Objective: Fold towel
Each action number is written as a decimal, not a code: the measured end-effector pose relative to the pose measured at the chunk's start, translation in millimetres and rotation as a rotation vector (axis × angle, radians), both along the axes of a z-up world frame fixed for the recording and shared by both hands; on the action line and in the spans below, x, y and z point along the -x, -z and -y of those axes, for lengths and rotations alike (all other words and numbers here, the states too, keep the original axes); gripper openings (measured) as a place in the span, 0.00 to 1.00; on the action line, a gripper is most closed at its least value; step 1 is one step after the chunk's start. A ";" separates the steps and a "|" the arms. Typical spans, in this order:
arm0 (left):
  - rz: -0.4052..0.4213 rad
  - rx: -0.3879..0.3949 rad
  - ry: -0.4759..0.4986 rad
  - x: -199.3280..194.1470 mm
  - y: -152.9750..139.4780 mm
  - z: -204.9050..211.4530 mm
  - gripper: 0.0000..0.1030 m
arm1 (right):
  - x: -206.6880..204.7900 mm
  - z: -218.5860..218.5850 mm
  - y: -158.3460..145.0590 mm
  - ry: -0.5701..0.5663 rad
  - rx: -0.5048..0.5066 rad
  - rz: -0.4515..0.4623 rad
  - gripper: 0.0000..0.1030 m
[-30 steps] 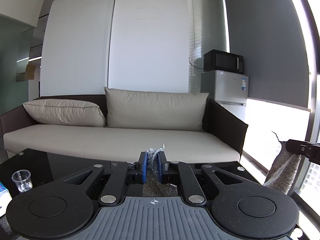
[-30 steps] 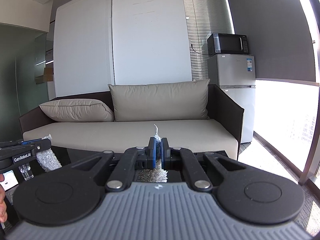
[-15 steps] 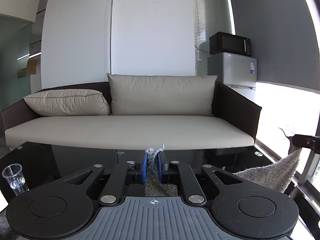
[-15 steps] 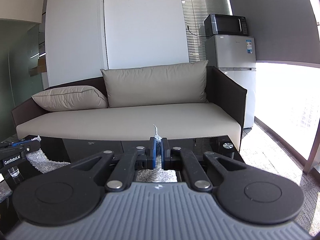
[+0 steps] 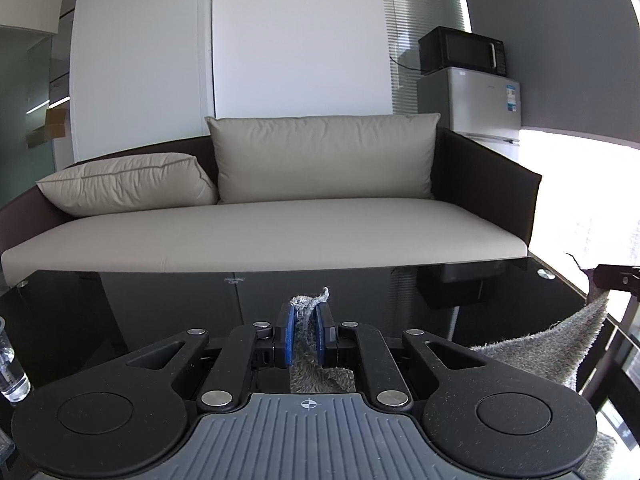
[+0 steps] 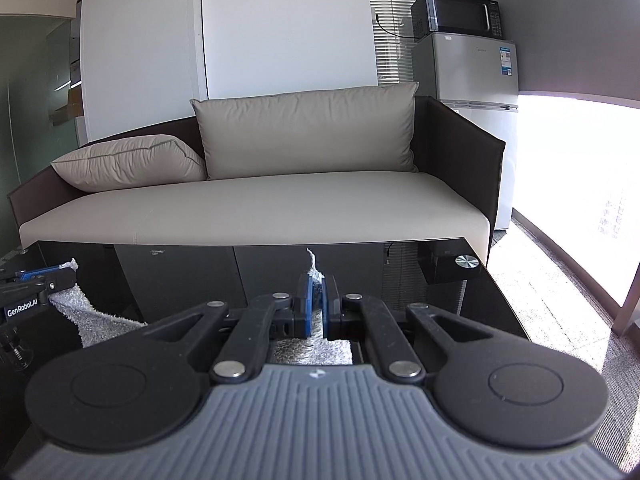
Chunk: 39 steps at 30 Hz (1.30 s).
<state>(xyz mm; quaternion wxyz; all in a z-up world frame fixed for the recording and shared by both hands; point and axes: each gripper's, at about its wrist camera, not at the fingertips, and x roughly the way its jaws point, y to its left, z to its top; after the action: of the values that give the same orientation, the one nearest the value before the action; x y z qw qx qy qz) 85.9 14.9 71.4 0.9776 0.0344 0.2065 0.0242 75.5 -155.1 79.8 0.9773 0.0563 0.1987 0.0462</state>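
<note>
Ahead, sofa [image 5: 280, 232] beyond black table [image 5: 160, 300]; plastic cup [image 5: 10, 368] at left.

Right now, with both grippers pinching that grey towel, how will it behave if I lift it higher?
Probably floppy: the towel sags between the left gripper and the right gripper. Its fluffy pile likely grips the pads well. It seems light, since small corner pinches hold it.

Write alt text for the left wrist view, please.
The left hand-held gripper is shut on a corner of the grey towel above a black glass table. Beyond stands a beige sofa; the right hand-held gripper holds another corner at the right edge.
</note>
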 end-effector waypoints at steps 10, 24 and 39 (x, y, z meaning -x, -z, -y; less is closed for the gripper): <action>-0.052 0.002 0.011 -34.6 24.6 -3.7 0.10 | -35.1 -1.1 33.1 0.023 -0.007 -0.053 0.04; -0.128 -0.005 0.031 -58.5 47.9 -17.3 0.22 | -68.1 -3.5 68.2 0.026 -0.004 -0.125 0.05; -0.228 0.011 0.050 -50.1 48.3 -51.3 0.36 | -66.2 13.2 64.2 0.051 0.037 -0.097 0.49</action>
<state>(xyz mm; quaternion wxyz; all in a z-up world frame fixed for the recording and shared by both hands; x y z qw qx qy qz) 136.0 66.2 23.1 0.9481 0.0368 0.3157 -0.0055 141.7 -168.3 15.6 0.9682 0.0456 0.2454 0.0147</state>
